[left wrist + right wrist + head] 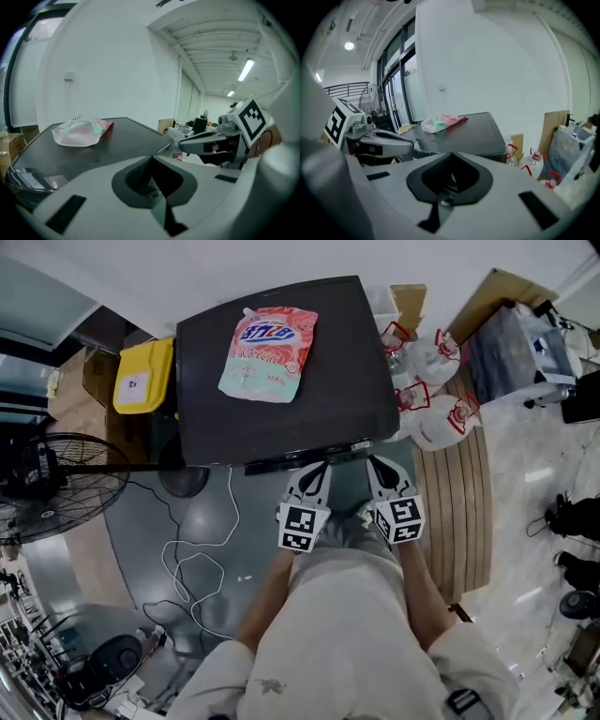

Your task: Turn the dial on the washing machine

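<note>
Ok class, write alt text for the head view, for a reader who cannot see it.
Seen from above, a person holds the left tool and right tool side by side at the front edge of a dark washing machine. A pink detergent pouch lies on top; a yellow box stands beside it.

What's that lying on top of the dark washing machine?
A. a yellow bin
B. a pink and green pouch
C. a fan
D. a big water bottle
B: the pouch lies flat on top of the washing machine, while the yellow bin stands off to one side of it.
</note>
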`<state>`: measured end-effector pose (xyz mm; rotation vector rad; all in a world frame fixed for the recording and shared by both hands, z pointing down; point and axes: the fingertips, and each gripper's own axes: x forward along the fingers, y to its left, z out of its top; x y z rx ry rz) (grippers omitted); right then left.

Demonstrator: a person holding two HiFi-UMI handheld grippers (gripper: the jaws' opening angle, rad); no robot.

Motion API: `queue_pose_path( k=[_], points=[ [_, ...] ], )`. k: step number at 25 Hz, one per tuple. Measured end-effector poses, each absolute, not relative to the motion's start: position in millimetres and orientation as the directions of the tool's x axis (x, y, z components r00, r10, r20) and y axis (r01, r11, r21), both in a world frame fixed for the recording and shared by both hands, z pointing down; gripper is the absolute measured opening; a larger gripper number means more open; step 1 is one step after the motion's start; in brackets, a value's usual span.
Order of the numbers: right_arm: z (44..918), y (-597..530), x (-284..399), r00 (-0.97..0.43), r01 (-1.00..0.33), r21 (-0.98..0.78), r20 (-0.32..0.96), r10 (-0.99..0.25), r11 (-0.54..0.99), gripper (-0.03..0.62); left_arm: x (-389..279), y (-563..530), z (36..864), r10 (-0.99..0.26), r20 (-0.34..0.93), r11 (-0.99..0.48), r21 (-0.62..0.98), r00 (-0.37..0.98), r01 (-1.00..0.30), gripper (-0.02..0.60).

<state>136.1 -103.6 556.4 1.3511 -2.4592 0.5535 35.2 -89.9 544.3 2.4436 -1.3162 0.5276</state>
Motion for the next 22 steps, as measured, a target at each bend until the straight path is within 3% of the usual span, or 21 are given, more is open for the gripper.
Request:
queue_pose_path(
  k=[22],
  points=[
    [520.7, -100.4, 130.8, -0.493, -0.862, -0.108, 0.408, -0.768, 0.496, 0.008, 32.2, -94.7, 519.4, -0.703, 0.430, -0.588, 0.099, 0.567, -0.803, 0.012]
  ],
)
